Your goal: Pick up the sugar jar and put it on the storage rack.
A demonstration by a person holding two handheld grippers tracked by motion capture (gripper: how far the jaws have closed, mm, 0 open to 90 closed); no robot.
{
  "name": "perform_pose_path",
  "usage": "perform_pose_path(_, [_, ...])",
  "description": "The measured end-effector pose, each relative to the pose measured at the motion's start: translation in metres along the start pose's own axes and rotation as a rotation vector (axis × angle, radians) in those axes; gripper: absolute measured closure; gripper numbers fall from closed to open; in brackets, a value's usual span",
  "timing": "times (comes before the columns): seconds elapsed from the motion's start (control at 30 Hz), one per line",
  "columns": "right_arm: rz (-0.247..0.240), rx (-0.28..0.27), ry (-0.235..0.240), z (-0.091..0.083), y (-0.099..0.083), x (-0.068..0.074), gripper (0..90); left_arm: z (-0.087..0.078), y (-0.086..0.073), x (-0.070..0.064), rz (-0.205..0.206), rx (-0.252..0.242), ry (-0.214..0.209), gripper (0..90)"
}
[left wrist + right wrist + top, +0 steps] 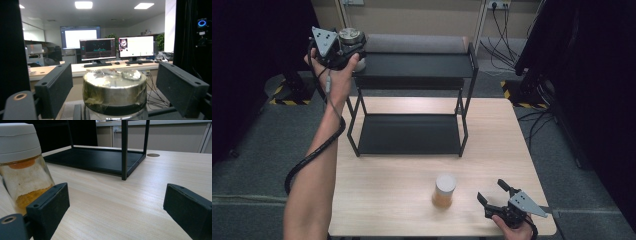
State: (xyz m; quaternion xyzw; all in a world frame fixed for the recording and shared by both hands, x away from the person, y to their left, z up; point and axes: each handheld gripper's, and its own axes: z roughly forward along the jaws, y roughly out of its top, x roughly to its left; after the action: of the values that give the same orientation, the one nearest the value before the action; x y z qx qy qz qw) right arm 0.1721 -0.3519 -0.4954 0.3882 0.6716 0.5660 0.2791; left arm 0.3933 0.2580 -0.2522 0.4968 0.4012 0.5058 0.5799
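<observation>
**Claws spread, tin on shelf, jar on table**

While the left claw (343, 46) gapes around a metal tin (114, 88) at the black shelf's (412, 65) top-left corner, the right claw (494, 192) gapes beside the white-lidded jar (444, 190) on the table (387, 200).

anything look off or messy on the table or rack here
Nothing is spilled or tipped. The jar stands upright on the table, and the rack sits square. One oddity: crinkled film covers the metal tin between the left gripper's jaws.
</observation>
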Motion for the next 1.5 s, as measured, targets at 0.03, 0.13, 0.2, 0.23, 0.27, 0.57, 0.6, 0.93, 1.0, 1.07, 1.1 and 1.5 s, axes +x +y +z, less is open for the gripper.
perform_pose_path(0.03, [-0.001, 0.000, 0.000, 0.000, 0.000, 0.000, 7.0, -0.001, 0.001, 0.000, -0.003, -0.002, 0.001, 12.2])
perform_pose_path(0.13, [-0.001, 0.000, -0.001, 0.000, 0.000, 0.000, 6.9, -0.007, 0.003, 0.000, -0.002, -0.006, 0.004, 11.5])
perform_pose_path(0.2, [0.000, 0.000, -0.001, 0.000, 0.000, 0.000, 6.9, -0.012, 0.004, 0.000, 0.002, -0.014, -0.001, 11.5])
perform_pose_path(0.23, [0.000, 0.000, -0.001, 0.000, 0.000, 0.000, 6.9, -0.014, 0.005, 0.000, 0.005, -0.018, -0.004, 11.6])
perform_pose_path(0.27, [0.000, 0.001, -0.001, 0.000, 0.000, 0.000, 6.9, -0.017, 0.005, 0.001, 0.006, -0.024, -0.008, 11.6])
perform_pose_path(0.57, [-0.002, 0.001, -0.003, 0.000, 0.000, 0.001, 6.9, -0.039, 0.000, 0.001, 0.005, -0.041, -0.022, 11.7])
perform_pose_path(0.6, [-0.003, 0.001, -0.003, 0.000, 0.000, 0.001, 6.9, -0.041, -0.001, 0.001, -0.002, -0.044, -0.026, 11.7])
perform_pose_path(0.93, [-0.005, 0.000, -0.004, 0.000, 0.000, 0.001, 6.9, -0.065, -0.013, 0.001, 0.010, -0.050, -0.042, 11.6])
perform_pose_path(1.0, [-0.005, 0.001, -0.003, 0.000, 0.000, 0.001, 6.9, -0.070, -0.017, 0.001, 0.010, -0.052, -0.045, 11.6])
perform_pose_path(1.07, [-0.007, 0.001, -0.004, 0.000, 0.000, 0.001, 6.9, -0.075, -0.021, 0.002, 0.007, -0.052, -0.049, 11.6])
perform_pose_path(1.1, [-0.008, 0.001, -0.004, 0.000, 0.000, 0.001, 6.9, -0.078, -0.022, 0.002, 0.011, -0.051, -0.051, 11.6])
perform_pose_path(1.5, [-0.010, 0.001, -0.003, 0.000, 0.000, 0.001, 6.8, -0.100, -0.038, 0.001, 0.026, -0.044, -0.073, 11.6])
